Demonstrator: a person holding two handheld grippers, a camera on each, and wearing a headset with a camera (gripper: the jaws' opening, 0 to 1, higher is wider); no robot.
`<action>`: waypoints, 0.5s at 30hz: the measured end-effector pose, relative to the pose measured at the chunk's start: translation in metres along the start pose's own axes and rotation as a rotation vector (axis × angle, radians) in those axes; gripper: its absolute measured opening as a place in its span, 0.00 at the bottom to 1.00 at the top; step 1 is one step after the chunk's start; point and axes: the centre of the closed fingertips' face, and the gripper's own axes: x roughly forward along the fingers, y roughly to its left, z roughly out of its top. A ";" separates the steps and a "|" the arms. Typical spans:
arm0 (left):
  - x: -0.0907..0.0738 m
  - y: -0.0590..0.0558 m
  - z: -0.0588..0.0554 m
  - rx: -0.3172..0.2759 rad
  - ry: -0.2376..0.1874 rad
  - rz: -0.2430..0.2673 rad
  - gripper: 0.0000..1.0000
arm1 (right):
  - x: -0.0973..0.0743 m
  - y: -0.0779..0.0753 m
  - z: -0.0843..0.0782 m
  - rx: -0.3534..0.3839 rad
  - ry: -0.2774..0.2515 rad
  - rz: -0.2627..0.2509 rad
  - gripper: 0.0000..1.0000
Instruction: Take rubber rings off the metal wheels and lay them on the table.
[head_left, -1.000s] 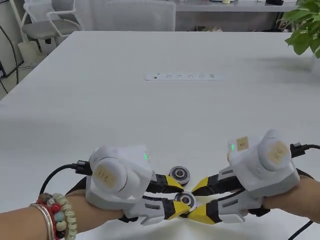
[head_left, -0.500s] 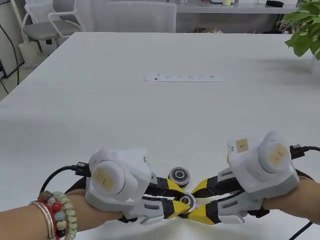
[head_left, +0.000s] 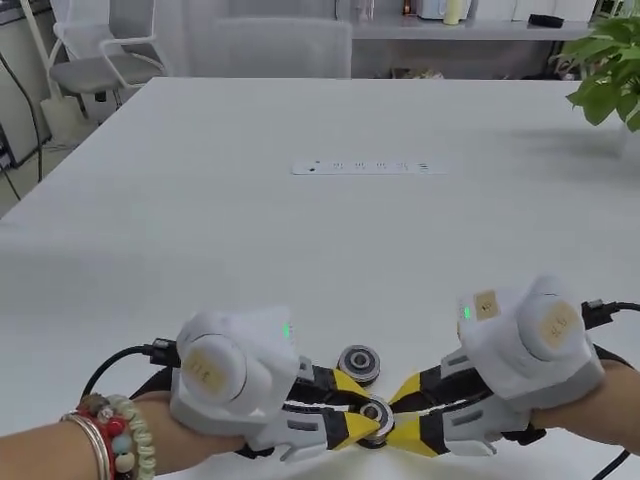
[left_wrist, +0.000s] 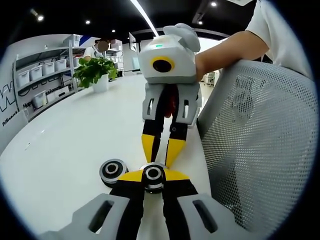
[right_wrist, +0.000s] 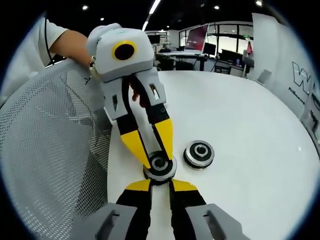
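A small metal wheel with a black rubber ring (head_left: 375, 411) lies at the table's near edge, caught between both grippers. My left gripper (head_left: 360, 422) comes in from the left and is shut on that wheel (left_wrist: 154, 176). From the opposite side my right gripper (head_left: 392, 424) is shut on the rim of the same wheel (right_wrist: 160, 165). The two pairs of yellow fingertips meet nose to nose over it. A second ringed wheel (head_left: 358, 362) lies flat on the table just beyond, free of both grippers; it also shows in the gripper views (left_wrist: 114, 170) (right_wrist: 199, 153).
A white power strip (head_left: 367, 167) lies at mid-table. A potted plant (head_left: 605, 60) stands at the far right, and an office chair (head_left: 95, 55) at the far left. A mesh chair back (left_wrist: 250, 125) rises close behind the table's near edge.
The head camera has tipped up a little. Both grippers have kept their hold on the same wheel and drawn slightly closer together; the second wheel has not moved.
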 end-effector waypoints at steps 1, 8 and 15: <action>0.000 0.000 0.000 0.000 0.000 0.000 0.08 | -0.001 0.000 -0.001 -0.005 0.000 0.001 0.07; 0.000 0.001 -0.001 -0.002 0.000 0.002 0.08 | 0.000 -0.001 0.000 -0.015 0.010 -0.009 0.04; 0.000 0.003 -0.002 0.002 -0.003 0.003 0.08 | 0.001 -0.006 0.000 0.063 0.020 -0.033 0.00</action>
